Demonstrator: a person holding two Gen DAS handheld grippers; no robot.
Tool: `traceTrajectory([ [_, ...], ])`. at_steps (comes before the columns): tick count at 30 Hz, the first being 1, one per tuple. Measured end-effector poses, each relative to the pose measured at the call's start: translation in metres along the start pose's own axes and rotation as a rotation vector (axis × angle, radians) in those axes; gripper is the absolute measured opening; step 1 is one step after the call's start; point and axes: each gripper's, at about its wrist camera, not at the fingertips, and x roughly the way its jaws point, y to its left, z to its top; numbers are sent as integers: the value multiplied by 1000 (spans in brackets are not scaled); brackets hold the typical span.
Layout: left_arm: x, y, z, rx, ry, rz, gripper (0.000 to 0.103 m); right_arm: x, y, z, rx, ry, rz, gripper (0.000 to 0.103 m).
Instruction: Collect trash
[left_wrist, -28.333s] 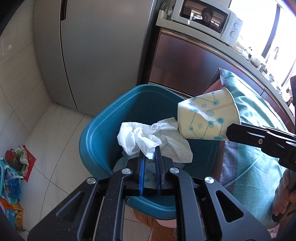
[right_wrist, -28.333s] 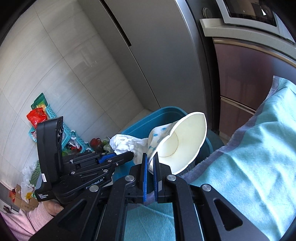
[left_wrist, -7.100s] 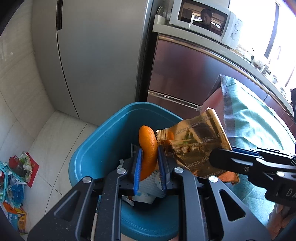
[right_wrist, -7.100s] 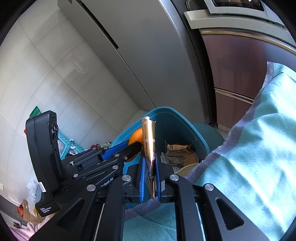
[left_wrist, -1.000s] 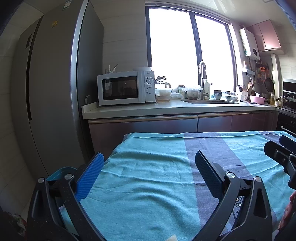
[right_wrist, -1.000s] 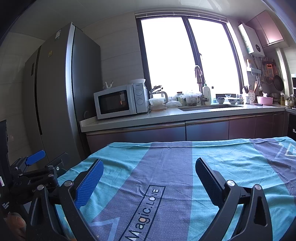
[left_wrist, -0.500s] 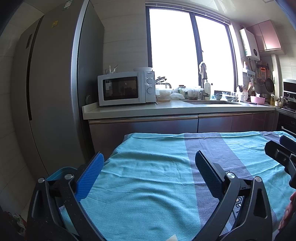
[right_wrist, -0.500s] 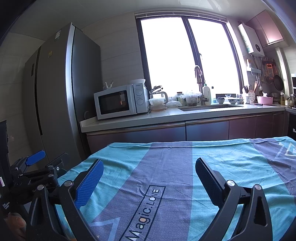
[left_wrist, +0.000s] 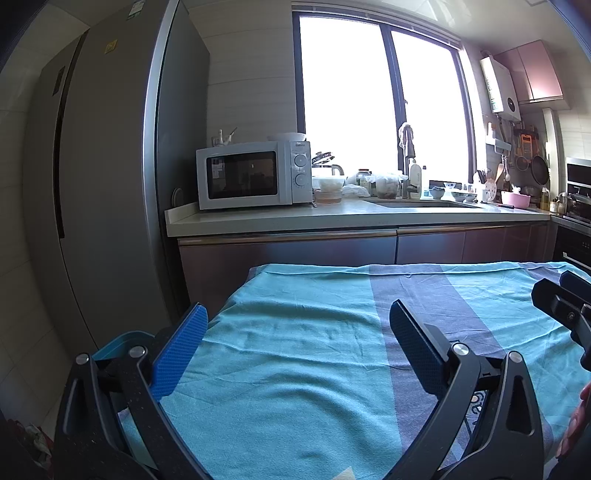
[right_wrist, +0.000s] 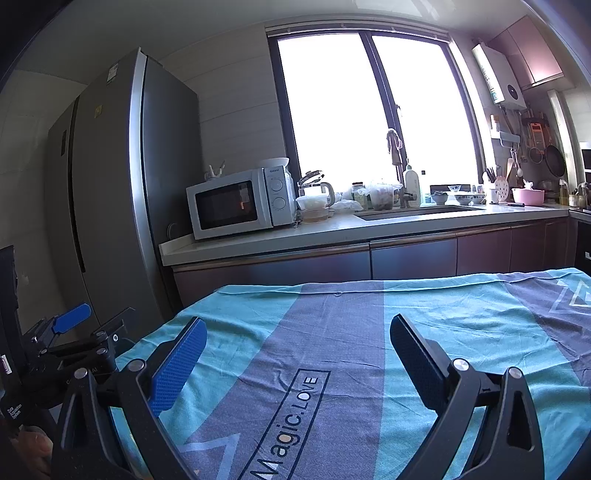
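My left gripper (left_wrist: 295, 325) stands wide open over the table, its blue pads far apart with nothing between them. My right gripper (right_wrist: 295, 336) is equally wide open and empty above the same teal and grey tablecloth (right_wrist: 332, 332). A sliver of the blue bin's rim (left_wrist: 122, 341) shows at the table's left end, behind the left gripper's left finger (left_wrist: 177, 350). No loose trash shows on the cloth. The left gripper also appears at the left edge of the right wrist view (right_wrist: 70, 332), and part of the right gripper sits at the right edge of the left wrist view (left_wrist: 565, 310).
A tall grey fridge (left_wrist: 110, 184) stands to the left. Behind the table runs a counter (left_wrist: 332, 218) with a white microwave (left_wrist: 251, 177), a sink, bottles and bowls under a bright window. A person's fingers (left_wrist: 576, 424) show at the lower right.
Over the last second nothing has visibly moved. Compared with seven seconds ago, both grippers have let go of the orange peel and the wrapper, opened, and swung from the bin to face the table.
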Motion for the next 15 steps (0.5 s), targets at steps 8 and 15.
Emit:
traceTrajectory([
  [8,0,1,-1,1,1,0,97,0,0,0,1,-2,-1,96],
  [15,-1,0,0,1,1,3,97,0,2,0,0,-1,1,96],
])
